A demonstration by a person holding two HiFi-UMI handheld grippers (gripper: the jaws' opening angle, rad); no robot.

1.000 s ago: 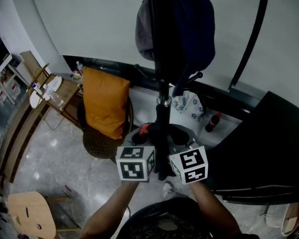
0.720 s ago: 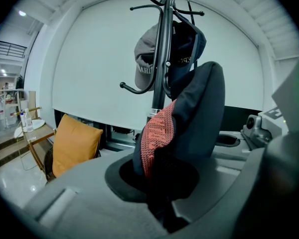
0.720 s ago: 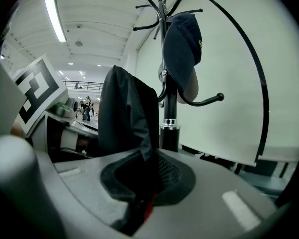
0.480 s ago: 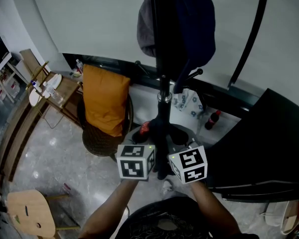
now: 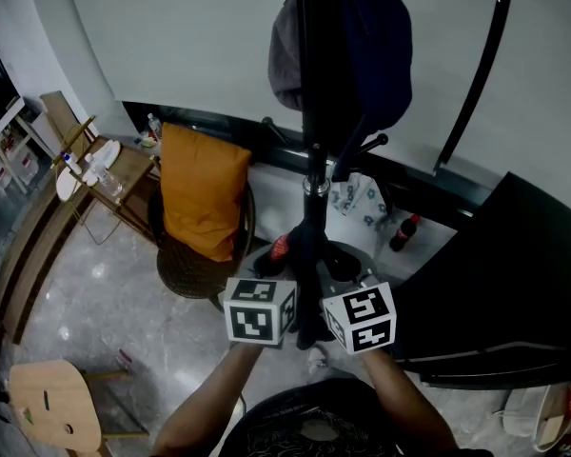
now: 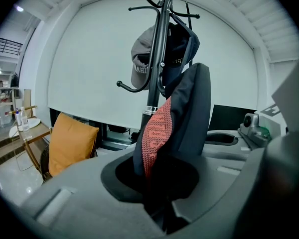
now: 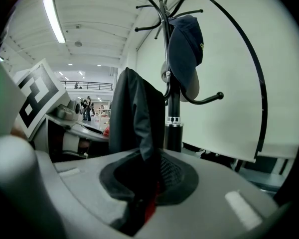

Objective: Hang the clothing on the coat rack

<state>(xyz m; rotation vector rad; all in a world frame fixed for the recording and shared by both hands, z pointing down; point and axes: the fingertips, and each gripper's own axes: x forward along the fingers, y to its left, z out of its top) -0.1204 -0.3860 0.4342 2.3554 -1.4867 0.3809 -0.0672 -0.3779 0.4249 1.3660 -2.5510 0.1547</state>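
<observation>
- Progress: not yet hung; dark garment with red knit lining sits bunched before tall black metal coat rack, off its hooks.
- Left gripper and right gripper each have fingers clamped on it.
- Room: glossy grey stone floor, orange cushion on round wicker chair, white blind behind.

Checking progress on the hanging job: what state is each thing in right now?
Left gripper: shut on dark garment with red knit lining.
Right gripper: shut on that garment.
Garment: held up before the rack, not hung.
Black metal coat rack: upright.
Grey cap: hanging on rack.
Navy cap: hanging on rack.
Orange cushion: propped upright on woven chair.
</observation>
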